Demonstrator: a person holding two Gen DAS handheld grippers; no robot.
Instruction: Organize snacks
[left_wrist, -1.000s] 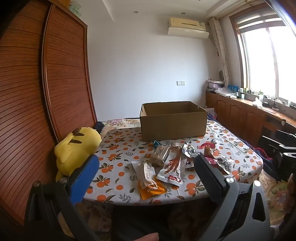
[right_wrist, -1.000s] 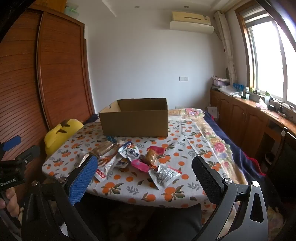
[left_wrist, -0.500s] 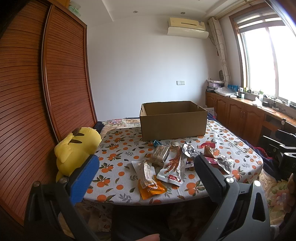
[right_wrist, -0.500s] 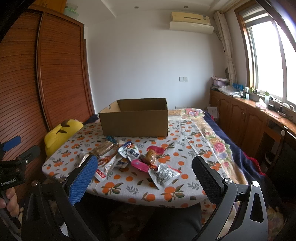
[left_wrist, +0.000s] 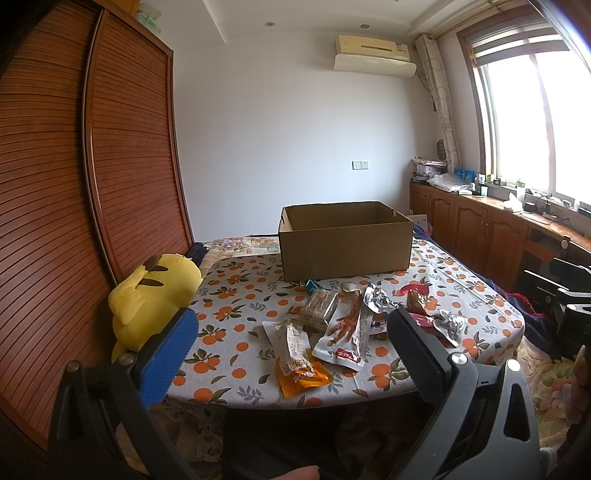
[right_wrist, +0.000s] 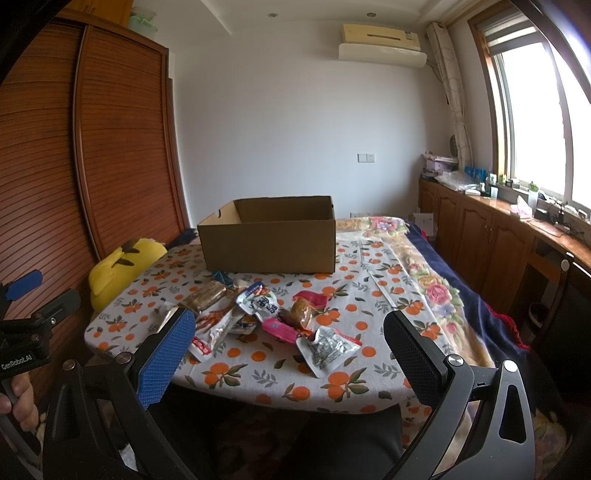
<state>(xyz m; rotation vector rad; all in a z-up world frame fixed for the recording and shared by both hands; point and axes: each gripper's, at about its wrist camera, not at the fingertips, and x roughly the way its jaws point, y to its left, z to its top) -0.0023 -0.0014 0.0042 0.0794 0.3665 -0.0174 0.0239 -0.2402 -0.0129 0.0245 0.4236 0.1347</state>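
Observation:
Several snack packets lie in a loose pile (left_wrist: 347, 321) (right_wrist: 266, 317) on the orange-print tablecloth (left_wrist: 236, 317), near its front edge. Among them are an orange pouch (left_wrist: 300, 371), a clear pack with a red snack (left_wrist: 345, 334) and a silver packet (right_wrist: 327, 349). Behind the pile stands an open brown cardboard box (left_wrist: 345, 242) (right_wrist: 267, 236), its inside hidden. My left gripper (left_wrist: 291, 350) hovers open in front of the table, nothing between its fingers. My right gripper (right_wrist: 290, 354) is likewise open and apart from the packets.
A yellow plush toy (left_wrist: 151, 299) leans at the table's left edge against a wooden slatted wardrobe (left_wrist: 74, 206). Low wooden cabinets (right_wrist: 491, 236) with clutter run under the window on the right. In the right wrist view a hand (right_wrist: 14, 398) holds the left gripper's body at far left.

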